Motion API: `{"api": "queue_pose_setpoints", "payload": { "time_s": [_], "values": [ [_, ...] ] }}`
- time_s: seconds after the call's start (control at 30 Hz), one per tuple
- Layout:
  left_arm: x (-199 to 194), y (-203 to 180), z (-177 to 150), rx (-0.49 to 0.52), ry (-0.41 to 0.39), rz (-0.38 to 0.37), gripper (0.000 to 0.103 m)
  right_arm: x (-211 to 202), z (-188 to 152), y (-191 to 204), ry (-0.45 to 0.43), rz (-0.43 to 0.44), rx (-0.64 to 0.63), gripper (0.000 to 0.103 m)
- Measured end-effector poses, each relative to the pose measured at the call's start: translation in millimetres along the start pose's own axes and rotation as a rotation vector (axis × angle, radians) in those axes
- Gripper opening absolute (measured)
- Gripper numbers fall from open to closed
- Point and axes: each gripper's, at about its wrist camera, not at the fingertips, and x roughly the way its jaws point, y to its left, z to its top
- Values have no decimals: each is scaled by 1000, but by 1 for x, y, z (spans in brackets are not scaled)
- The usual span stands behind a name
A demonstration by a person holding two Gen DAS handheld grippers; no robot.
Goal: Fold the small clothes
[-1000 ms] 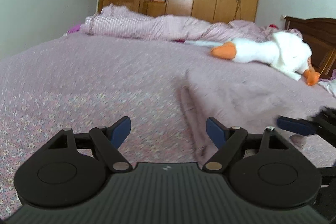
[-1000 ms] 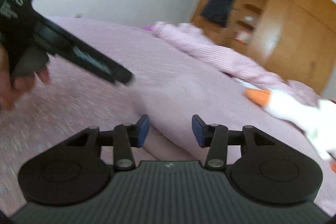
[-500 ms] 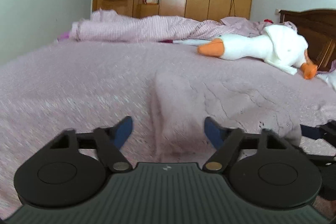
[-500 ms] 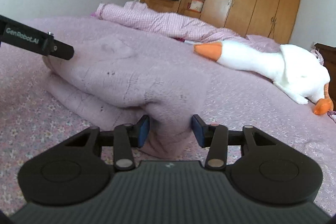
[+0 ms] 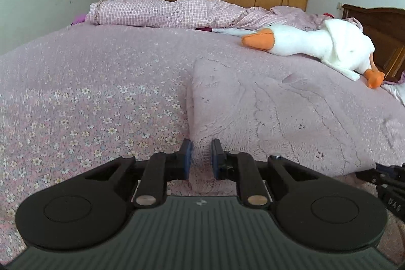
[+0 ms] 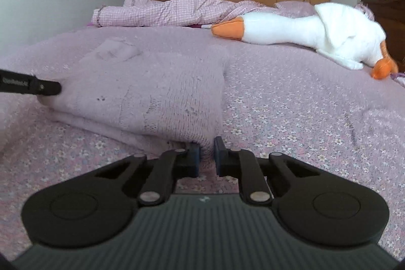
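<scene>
The pink knitted garment (image 6: pixel 157 95) lies flat on the bed (image 5: pixel 88 98), already doubled. The left gripper (image 5: pixel 201 158) has its jaws pinching one near corner, and the right gripper (image 6: pixel 207 156) has its jaws pinching the other near corner. From both jaws the cloth stretches forward, and its near edge runs across between them. Both hold equally close, so I judge that the next fold must go forward, away from the jaws.
</scene>
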Motion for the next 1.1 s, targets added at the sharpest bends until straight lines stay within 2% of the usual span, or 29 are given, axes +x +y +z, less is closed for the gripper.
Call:
{"api": "queue_pose_setpoints", "payload": {
  "time_s": [0.2, 0.33, 0.4, 0.43, 0.5, 0.57, 0.63, 0.7, 0.8, 0.93, 1.1],
  "values": [
    [-23, 13, 16, -101, -16, -38, 19, -28, 11, -11, -34, 80, 103, 14],
    [-50, 6, 30, -29, -140, 60, 19, -42, 34, -13, -101, 124, 114, 14],
    [-52, 6, 40, -31, -180, 38, 19, -32, 45, -11, -94, 151, 105, 14],
    [-49, 5, 42, -49, -176, 5, 19, -23, 49, -9, -86, 156, 97, 13],
    [-37, -1, 43, -41, -133, -87, 18, -7, 53, -8, -72, 166, 103, 3],
    [-23, -13, 32, 26, -88, -93, 12, 4, 51, -5, -64, 186, 85, 3],
    [-7, -17, 19, 65, -25, -86, 10, 11, 43, -1, -62, 169, 48, 3],
    [5, -16, 10, 81, 40, -72, 10, 22, 29, -2, 4, 163, 79, 2],
    [10, -11, 5, 78, 42, -70, 10, 22, 10, 5, -5, 159, 25, 1],
    [10, -3, 4, 60, 39, -78, 9, 19, 9, 8, 44, 161, 38, 1],
    [-7, -13, 21, 34, 1, -101, 10, -3, 34, 1, -8, 191, 107, 3]
  ]
}}
